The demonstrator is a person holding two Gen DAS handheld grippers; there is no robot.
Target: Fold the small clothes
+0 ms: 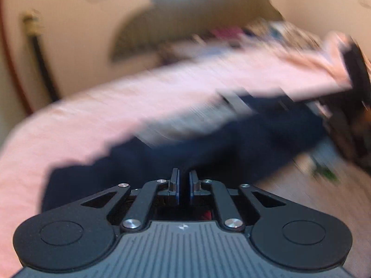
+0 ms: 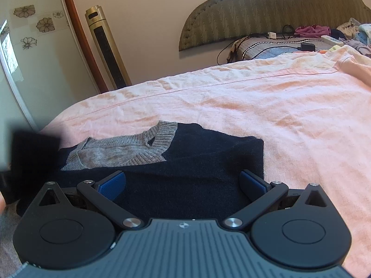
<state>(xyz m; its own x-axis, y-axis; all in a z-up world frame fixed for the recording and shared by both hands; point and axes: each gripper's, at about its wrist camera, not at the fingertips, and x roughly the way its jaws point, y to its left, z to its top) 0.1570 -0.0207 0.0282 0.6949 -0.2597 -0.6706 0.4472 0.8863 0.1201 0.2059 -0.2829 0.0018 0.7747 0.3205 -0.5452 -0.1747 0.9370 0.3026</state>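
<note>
A small dark navy sweater (image 2: 185, 162) with a grey ribbed collar (image 2: 148, 146) lies on the pink bedsheet (image 2: 255, 104). My right gripper (image 2: 183, 185) is open, its blue pads (image 2: 111, 184) wide apart just above the sweater's near part. In the blurred left wrist view, my left gripper (image 1: 184, 180) is shut on a fold of the navy sweater (image 1: 208, 139). The other gripper shows as a dark blur at the right edge of that view (image 1: 354, 74) and at the left edge of the right wrist view (image 2: 32, 157).
A padded headboard (image 2: 266, 11) stands at the bed's far end with cables, a charger (image 2: 307, 46) and a heap of clothes (image 2: 347, 34). A gold tower fan (image 2: 106, 46) stands by the wall on the left. Floor shows in the left wrist view (image 1: 313, 185).
</note>
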